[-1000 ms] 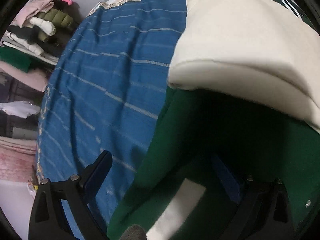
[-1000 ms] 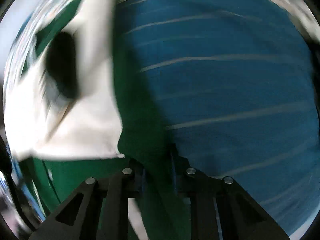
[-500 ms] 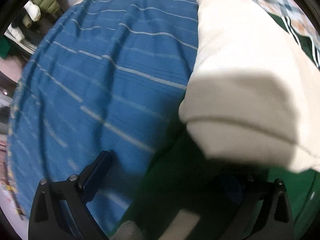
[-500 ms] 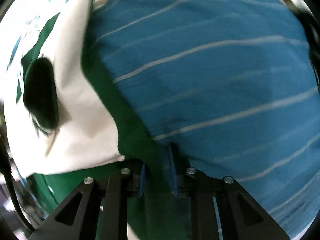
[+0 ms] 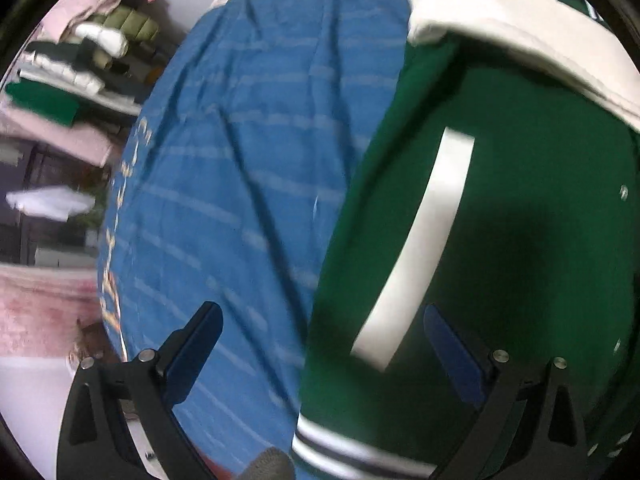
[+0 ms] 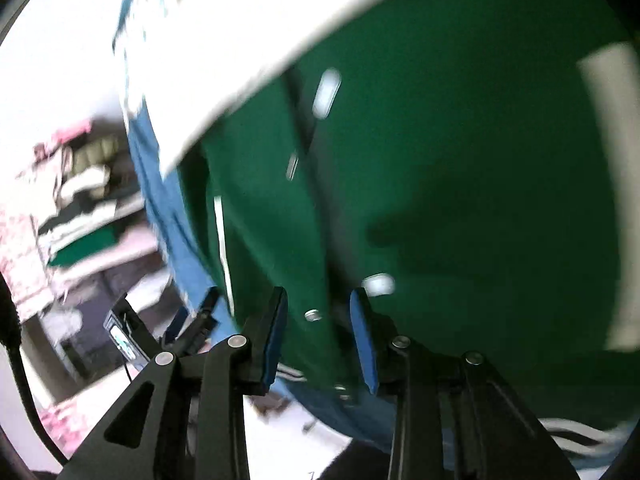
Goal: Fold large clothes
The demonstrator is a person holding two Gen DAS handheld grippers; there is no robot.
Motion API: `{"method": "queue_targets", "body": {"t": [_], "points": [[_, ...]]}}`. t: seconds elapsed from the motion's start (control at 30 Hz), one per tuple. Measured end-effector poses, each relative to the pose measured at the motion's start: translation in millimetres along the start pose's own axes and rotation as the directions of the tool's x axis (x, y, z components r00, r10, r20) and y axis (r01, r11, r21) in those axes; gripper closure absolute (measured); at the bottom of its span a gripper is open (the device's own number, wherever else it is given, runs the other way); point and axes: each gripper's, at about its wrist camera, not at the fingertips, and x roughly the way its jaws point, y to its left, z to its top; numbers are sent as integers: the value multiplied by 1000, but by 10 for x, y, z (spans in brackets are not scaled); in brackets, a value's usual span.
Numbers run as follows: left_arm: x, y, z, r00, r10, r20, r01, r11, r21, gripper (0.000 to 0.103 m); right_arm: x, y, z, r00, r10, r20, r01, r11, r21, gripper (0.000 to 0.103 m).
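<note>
A green jacket (image 5: 500,240) with cream sleeves (image 5: 500,12), a white pocket strip (image 5: 424,240) and a striped hem lies on a blue striped bedspread (image 5: 248,160). My left gripper (image 5: 320,344) is open above the jacket's left edge, one finger over the bedspread, one over the green cloth. It holds nothing. In the right wrist view the jacket's green front (image 6: 460,160) with snap buttons fills the frame. My right gripper (image 6: 320,340) is open, its fingers either side of the snap placket, holding nothing.
Shelves with folded clothes (image 5: 80,52) stand at the left beyond the bed; they also show in the right wrist view (image 6: 80,208). A pinkish floor (image 5: 40,312) lies below the bed edge. A cable (image 6: 16,340) runs at the left edge.
My right gripper has opened and let go of the green cloth, and swung round towards the jacket front. The left gripper has pulled back; the pocket strip and hem now show.
</note>
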Motion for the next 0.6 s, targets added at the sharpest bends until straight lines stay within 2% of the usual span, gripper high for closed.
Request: {"method": "queue_targets", "body": {"t": [0.1,0.13,0.17,0.23,0.27,0.3,0.33,0.4,0.43,0.5,0.53,0.6], "points": [[-49,108,-134,1000,-17,-13,16,999,-44,0,540,-3,55,997,-39,-63,40,999,20,70],[-84,131,-174,1000,-14,-11,14,999,-46,0,619,-6,83,999,-45,-30,47,998,46,78],[-115,155,-185,1000,-10,-7,10,999,-49,0,604,18,65,998,-64,3,63,997,51,98],[-162,257,-200,1000,-14,9,14,998,-59,0,452,145,-21,989,-124,86,123,992,22,98],[-203,281,-219,1000,-22,16,23,997,-68,0,276,229,-111,976,-161,150,163,987,-2,98],[-210,290,-233,999,-29,20,30,997,-71,0,183,283,-141,968,-175,178,179,984,-9,98],[-230,262,-261,999,-35,24,36,997,-68,0,97,301,-114,965,-183,188,189,982,-12,98],[-212,202,-301,999,-38,11,38,998,-48,0,-13,260,-135,939,-269,213,280,960,-20,98],[-199,175,-318,999,-44,3,44,998,-40,0,-64,191,-58,933,-289,214,299,954,-14,98],[-190,127,-364,999,-47,-6,46,998,-33,0,3,144,-32,946,-270,179,274,962,4,98],[-198,107,-384,999,-44,-5,43,999,-27,0,38,117,17,961,-243,130,243,970,12,98],[-184,64,-423,999,-33,-5,33,999,-10,0,-56,0,-18,978,-180,102,177,984,34,91]]}}
